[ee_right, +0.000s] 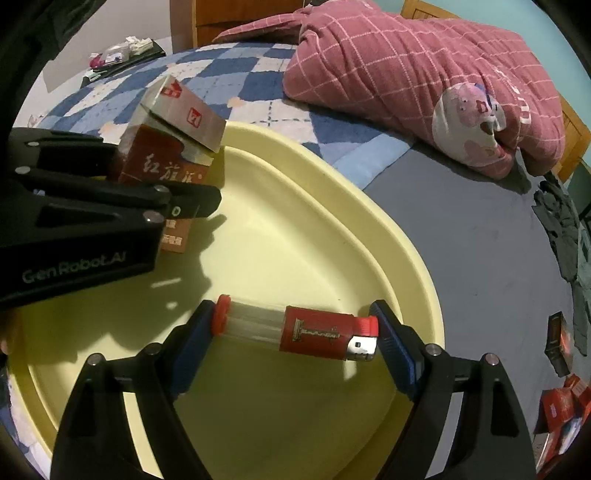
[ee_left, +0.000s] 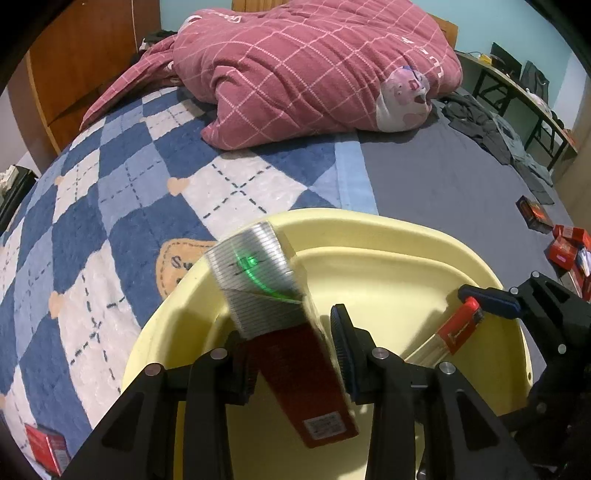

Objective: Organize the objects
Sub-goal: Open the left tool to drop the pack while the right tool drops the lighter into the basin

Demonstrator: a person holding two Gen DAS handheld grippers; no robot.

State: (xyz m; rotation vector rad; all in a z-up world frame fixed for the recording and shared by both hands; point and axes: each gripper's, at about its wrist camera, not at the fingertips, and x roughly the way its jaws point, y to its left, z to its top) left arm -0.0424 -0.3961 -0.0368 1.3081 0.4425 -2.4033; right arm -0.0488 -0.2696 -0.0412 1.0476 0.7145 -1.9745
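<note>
Gripping a cigarette pack [ee_left: 291, 332], the left tongs [ee_left: 295, 354] hang over the yellow basin [ee_left: 388, 236]. The right tongs [ee_right: 295, 332] clamp a lighter [ee_right: 314, 330] endwise.

Room as I see it: bed [ee_left: 424, 177], grey sheet, filling the view; blue-and-white checked blanket [ee_left: 122, 192] at 9 o'clock; pink quilted duvet [ee_left: 314, 66] heaped at 12; wooden wardrobe [ee_left: 85, 55] at 11; pale blue wall [ee_left: 476, 22] at 1; long desk [ee_left: 517, 85] at 2, dark clothes [ee_left: 491, 129] just beside it.
</note>
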